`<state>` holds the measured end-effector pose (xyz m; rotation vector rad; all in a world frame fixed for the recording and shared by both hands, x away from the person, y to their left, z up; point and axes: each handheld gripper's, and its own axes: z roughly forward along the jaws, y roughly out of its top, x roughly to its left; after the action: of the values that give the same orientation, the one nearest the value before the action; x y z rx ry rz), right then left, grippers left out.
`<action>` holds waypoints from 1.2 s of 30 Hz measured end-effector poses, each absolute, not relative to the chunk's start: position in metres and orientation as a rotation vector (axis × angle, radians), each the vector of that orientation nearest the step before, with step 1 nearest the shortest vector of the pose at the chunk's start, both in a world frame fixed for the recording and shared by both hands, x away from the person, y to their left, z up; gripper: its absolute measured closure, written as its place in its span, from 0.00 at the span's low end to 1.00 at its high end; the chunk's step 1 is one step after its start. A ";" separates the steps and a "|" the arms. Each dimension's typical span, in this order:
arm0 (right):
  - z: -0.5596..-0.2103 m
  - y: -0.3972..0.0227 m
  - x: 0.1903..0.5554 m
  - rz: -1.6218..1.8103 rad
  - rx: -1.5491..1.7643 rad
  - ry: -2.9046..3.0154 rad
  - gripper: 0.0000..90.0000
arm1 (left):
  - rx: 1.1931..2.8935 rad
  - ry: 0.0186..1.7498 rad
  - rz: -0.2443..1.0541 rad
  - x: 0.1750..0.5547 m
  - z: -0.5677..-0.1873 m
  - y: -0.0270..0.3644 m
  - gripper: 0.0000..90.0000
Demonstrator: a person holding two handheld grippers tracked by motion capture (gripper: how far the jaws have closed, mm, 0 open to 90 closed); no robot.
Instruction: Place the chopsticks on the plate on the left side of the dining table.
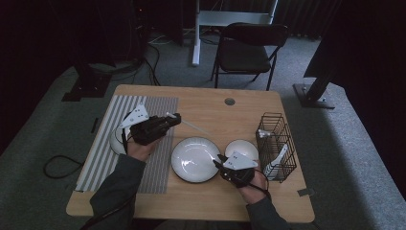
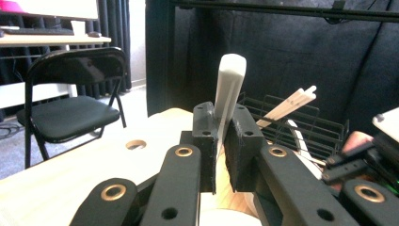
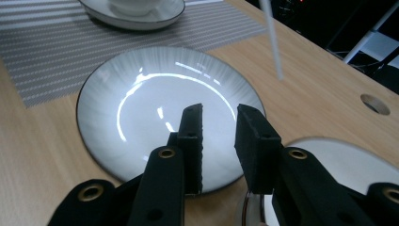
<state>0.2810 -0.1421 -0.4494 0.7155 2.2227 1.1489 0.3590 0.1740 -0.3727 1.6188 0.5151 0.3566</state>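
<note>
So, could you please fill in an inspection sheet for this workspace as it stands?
Surface: wooden table, striped mat at left.
Job's things: white utensil in left tongs; big plate mid-table.
Clutter: small plate; wire basket holding white sticks; dish on mat.
Grippers: left tongs shut on utensil; right tongs open above big plate, nothing between.
Cables: one loops on floor at left.
Surroundings: folding chair, dark curtains.

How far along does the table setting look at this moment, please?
Done: the large plate and small plate lie on the table. In hand: the left claw is clamped on a white utensil. The right claw hangs empty over the large plate. Left: more utensils wait in the wire basket.
</note>
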 end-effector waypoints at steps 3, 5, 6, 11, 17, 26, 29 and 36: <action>-0.446 -0.137 0.288 1.145 0.710 2.217 0.80 | 1.617 0.523 0.351 0.356 -0.375 0.181 0.93; -0.444 -0.134 0.293 1.146 0.706 2.212 0.81 | 1.613 0.526 0.345 0.353 -0.375 0.185 0.93; -0.444 -0.133 0.295 1.146 0.701 2.212 0.81 | 1.613 0.525 0.342 0.352 -0.375 0.186 0.93; -0.443 -0.125 0.304 1.122 0.669 2.218 0.81 | 1.620 0.507 0.333 0.348 -0.374 0.193 0.93; -0.443 -0.118 0.317 1.072 0.625 2.226 0.82 | 1.609 0.493 0.320 0.343 -0.370 0.200 0.93; -0.441 -0.107 0.327 1.004 0.558 2.281 0.83 | 1.586 0.455 0.284 0.334 -0.363 0.205 0.93; -0.440 -0.104 0.327 0.998 0.547 2.280 0.83 | 1.590 0.440 0.275 0.331 -0.360 0.205 0.93; -0.438 -0.102 0.329 0.988 0.529 2.283 0.85 | 1.574 0.420 0.239 0.327 -0.359 0.209 0.93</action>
<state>0.3293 -0.1025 -0.4379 0.5294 2.2828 0.9881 0.3275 0.2086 -0.3588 1.5739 0.4200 0.2390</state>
